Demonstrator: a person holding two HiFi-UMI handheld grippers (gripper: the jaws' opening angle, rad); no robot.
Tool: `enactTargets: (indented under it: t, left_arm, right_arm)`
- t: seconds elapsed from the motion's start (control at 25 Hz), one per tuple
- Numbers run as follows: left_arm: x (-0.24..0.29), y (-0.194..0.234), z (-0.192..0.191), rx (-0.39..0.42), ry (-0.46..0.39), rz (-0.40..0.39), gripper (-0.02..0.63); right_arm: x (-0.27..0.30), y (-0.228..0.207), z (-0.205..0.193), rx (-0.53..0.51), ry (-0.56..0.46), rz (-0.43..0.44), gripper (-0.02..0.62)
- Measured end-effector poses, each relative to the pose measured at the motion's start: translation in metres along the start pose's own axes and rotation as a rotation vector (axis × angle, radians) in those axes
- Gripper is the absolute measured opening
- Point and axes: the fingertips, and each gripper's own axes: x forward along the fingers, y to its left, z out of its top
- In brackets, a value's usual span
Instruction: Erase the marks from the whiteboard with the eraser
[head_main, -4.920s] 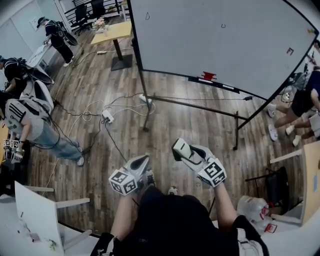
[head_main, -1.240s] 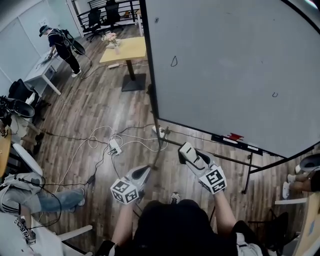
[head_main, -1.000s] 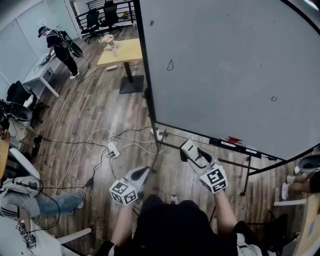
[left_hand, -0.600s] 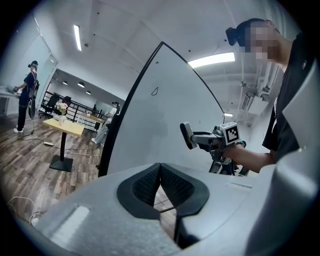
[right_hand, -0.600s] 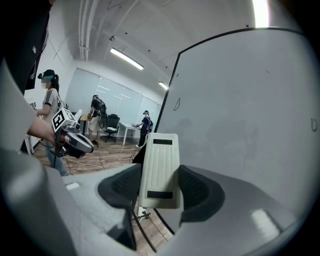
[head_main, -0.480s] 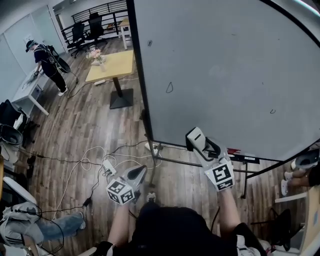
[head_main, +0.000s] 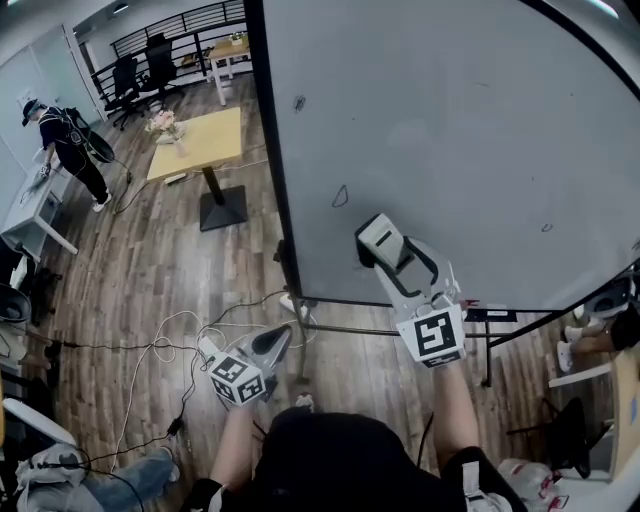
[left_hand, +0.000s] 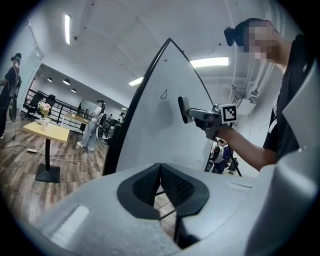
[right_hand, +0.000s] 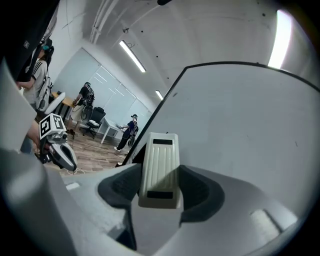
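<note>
Eraser in hand, I am on the approach to the whiteboard (head_main: 450, 130). No wiping shows yet. The right gripper (head_main: 392, 262) holds the eraser (head_main: 376, 240) up close to the board's lower left part, just beside a small looped mark (head_main: 340, 196). I cannot tell whether the pad is touching the surface.

In the right gripper view the fingers (right_hand: 120, 187) are closed partway onto the ribbed white eraser (right_hand: 159, 167), which stands upright between them and sticks out past their tips.

The left gripper (head_main: 272, 342) hangs low, well apart from the board. Its fingers (left_hand: 145, 185) are pressed together with nothing between them.

Next, as I judge it, the eraser face must go flat onto the board and sweep over the loop. Two fainter marks wait after that, one high (head_main: 299, 102) and one far to the right (head_main: 546, 227).
</note>
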Motion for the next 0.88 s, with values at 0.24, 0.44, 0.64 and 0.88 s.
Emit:
enactTargets:
  t: [0.24, 0.44, 0.64, 0.88]
  left_arm:
    - [0.008, 0.018, 0.015, 0.018, 0.003, -0.043, 0.012]
    - [0.01, 0.032, 0.019, 0.024, 0.005, -0.062, 0.011]
    - [0.01, 0.048, 0.019, 0.022, 0.008, -0.068, 0.011]
    - [0.013, 0.057, 0.017, 0.018, 0.018, -0.08, 0.012]
  right_arm:
    - [0.023, -0.021, 0.042, -0.067, -0.005, -0.091, 0.239]
    - [0.041, -0.025, 0.051, -0.115, 0.016, -0.15, 0.239]
    - [0.053, -0.03, 0.05, -0.159, 0.038, -0.214, 0.239]
    - [0.057, -0.032, 0.049, -0.188, 0.045, -0.279, 0.238]
